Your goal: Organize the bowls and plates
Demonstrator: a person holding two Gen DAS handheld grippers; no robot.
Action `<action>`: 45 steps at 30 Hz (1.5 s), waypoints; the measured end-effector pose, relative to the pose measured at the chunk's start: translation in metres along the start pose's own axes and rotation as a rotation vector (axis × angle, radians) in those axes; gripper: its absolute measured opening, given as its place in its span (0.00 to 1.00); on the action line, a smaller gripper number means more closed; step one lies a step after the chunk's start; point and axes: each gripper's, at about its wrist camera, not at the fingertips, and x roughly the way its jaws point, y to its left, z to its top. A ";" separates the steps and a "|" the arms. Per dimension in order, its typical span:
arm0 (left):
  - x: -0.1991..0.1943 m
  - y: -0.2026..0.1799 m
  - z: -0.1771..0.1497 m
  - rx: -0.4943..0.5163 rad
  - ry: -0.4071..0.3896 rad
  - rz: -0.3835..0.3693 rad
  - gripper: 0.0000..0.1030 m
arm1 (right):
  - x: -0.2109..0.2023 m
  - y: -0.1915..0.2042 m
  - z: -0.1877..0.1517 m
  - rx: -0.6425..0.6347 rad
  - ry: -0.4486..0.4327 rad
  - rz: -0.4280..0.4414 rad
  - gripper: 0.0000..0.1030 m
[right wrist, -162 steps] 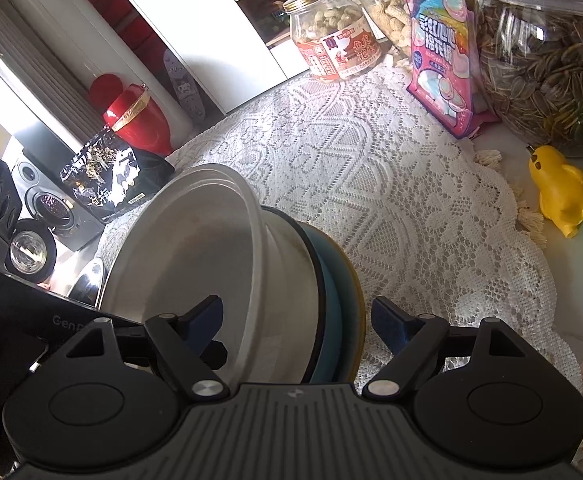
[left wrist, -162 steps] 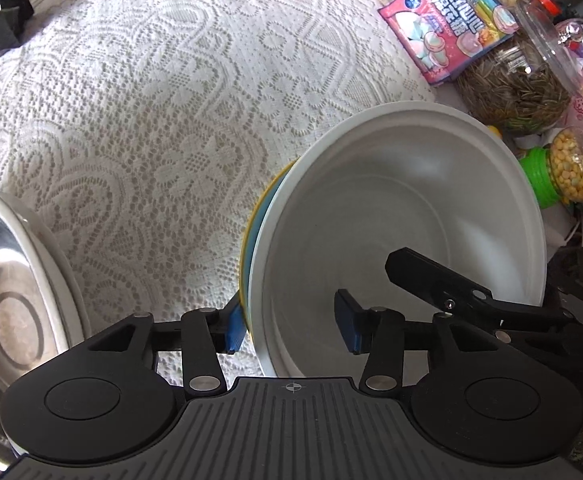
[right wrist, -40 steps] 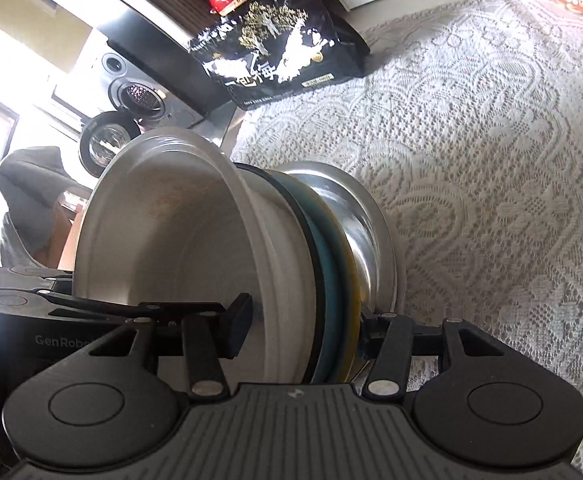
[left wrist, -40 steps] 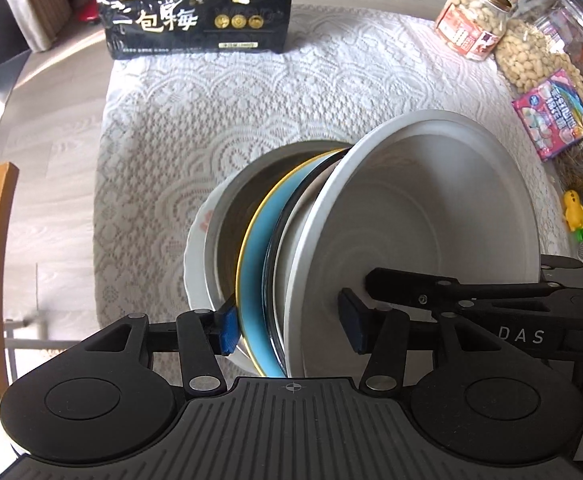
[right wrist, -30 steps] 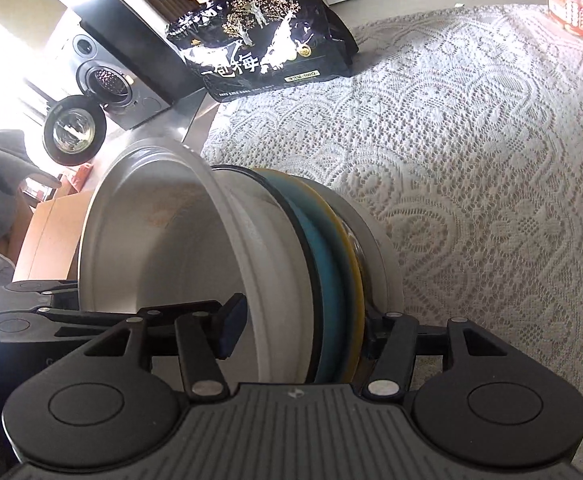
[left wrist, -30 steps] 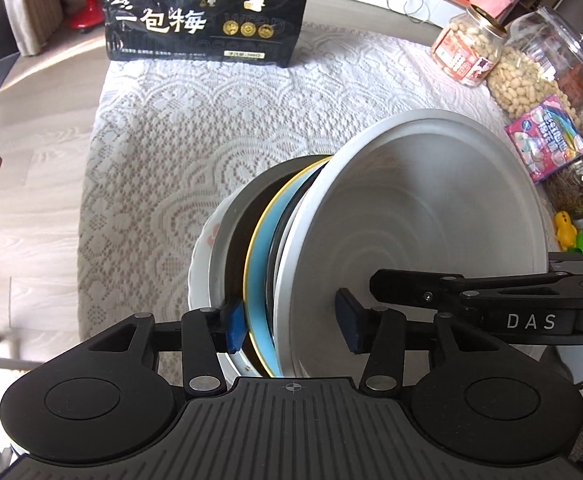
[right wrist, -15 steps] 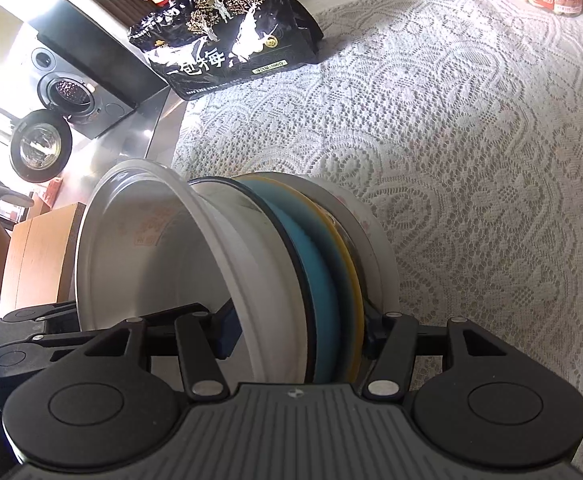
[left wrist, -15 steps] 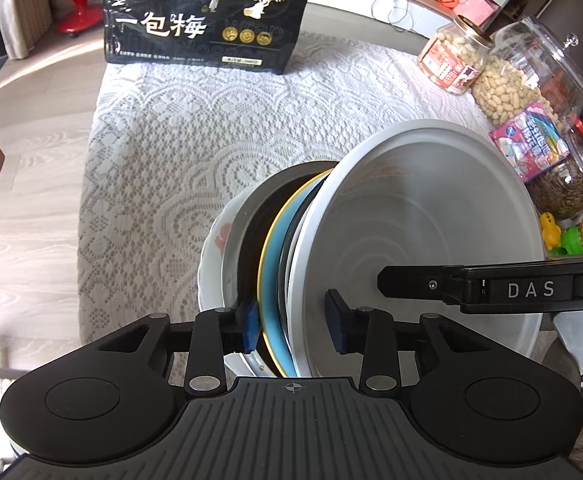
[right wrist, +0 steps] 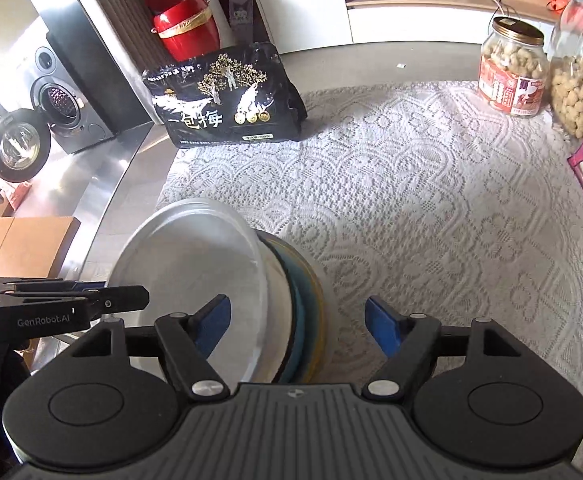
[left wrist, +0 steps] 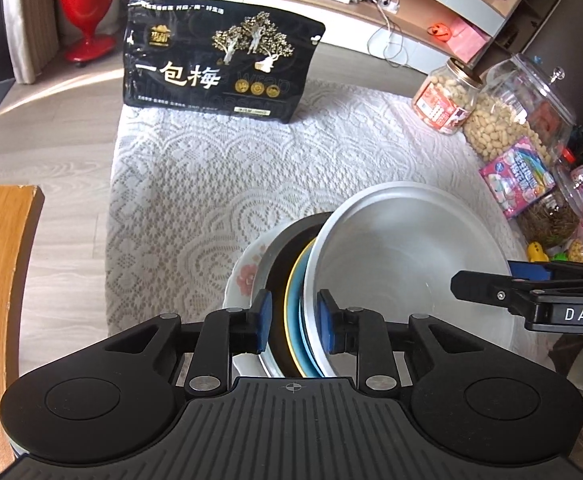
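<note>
A large white plastic bowl (left wrist: 407, 276) sits on top of a nested stack: a blue plate with a yellow rim (left wrist: 294, 308), a steel basin (left wrist: 269, 268) and a floral white plate (left wrist: 245, 276) at the bottom, all on the white lace cloth (left wrist: 211, 184) over the counter, at its near left part. The left hand-held gripper (left wrist: 293, 326) has its blue pads pinched on the near rims of the stack, one inside the white bowl, the other outside the steel basin. The right hand-held gripper (right wrist: 295, 322) is spread wide, its pads straddling the stack's rim without touching. A black snack bag (right wrist: 227, 96) stands at the far edge; peanut jars (right wrist: 511, 68) stand far right.
</note>
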 end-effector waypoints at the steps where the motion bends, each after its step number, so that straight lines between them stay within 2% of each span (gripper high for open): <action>1: 0.002 0.000 0.000 0.002 0.003 0.006 0.26 | 0.005 -0.001 -0.002 0.005 0.014 -0.001 0.56; 2: 0.003 0.000 -0.001 0.003 0.006 0.007 0.28 | 0.012 -0.002 -0.004 0.021 0.043 0.021 0.47; 4: 0.003 0.000 -0.002 0.004 0.010 -0.003 0.27 | 0.026 -0.001 -0.011 0.056 0.089 0.073 0.52; 7: -0.001 -0.001 -0.004 0.014 0.000 -0.014 0.25 | 0.036 0.013 -0.011 0.024 0.055 0.049 0.53; 9: -0.002 0.001 -0.004 0.005 0.000 -0.034 0.28 | 0.041 0.016 -0.006 0.033 0.039 0.051 0.53; 13: -0.004 0.004 -0.003 -0.009 0.007 -0.053 0.28 | 0.044 0.015 -0.002 0.013 0.011 0.021 0.54; 15: -0.010 0.005 -0.001 -0.010 -0.006 -0.056 0.26 | 0.035 0.014 -0.005 -0.002 -0.003 0.029 0.61; 17: -0.023 0.006 0.002 -0.005 -0.050 -0.043 0.26 | 0.022 0.009 -0.007 -0.002 -0.035 0.039 0.69; 22: -0.044 0.006 0.006 0.016 -0.162 0.026 0.26 | 0.003 -0.005 -0.006 0.008 -0.140 -0.021 0.72; 25: -0.035 0.009 0.007 0.020 -0.153 0.083 0.26 | 0.013 -0.016 -0.009 0.041 -0.109 -0.029 0.73; 30: -0.014 0.018 0.004 0.003 -0.082 0.099 0.26 | 0.030 -0.028 -0.023 0.098 -0.053 0.000 0.74; 33: -0.016 0.020 0.003 -0.002 -0.083 0.093 0.25 | 0.031 -0.031 -0.028 0.116 -0.045 0.019 0.77; 35: -0.027 0.018 0.003 -0.015 -0.124 0.077 0.25 | 0.031 -0.027 -0.030 0.102 -0.042 0.016 0.77; 39: -0.054 0.010 0.002 -0.017 -0.227 -0.013 0.24 | 0.030 -0.017 -0.032 0.076 -0.043 0.023 0.77; 41: -0.060 0.003 0.001 0.005 -0.253 -0.045 0.24 | 0.024 -0.011 -0.032 0.065 -0.065 0.035 0.77; 43: -0.058 -0.008 -0.002 0.049 -0.250 -0.030 0.24 | 0.015 -0.004 -0.029 0.047 -0.103 0.036 0.77; 45: -0.048 -0.016 -0.004 0.084 -0.226 0.020 0.25 | 0.006 0.004 -0.024 0.020 -0.140 0.028 0.77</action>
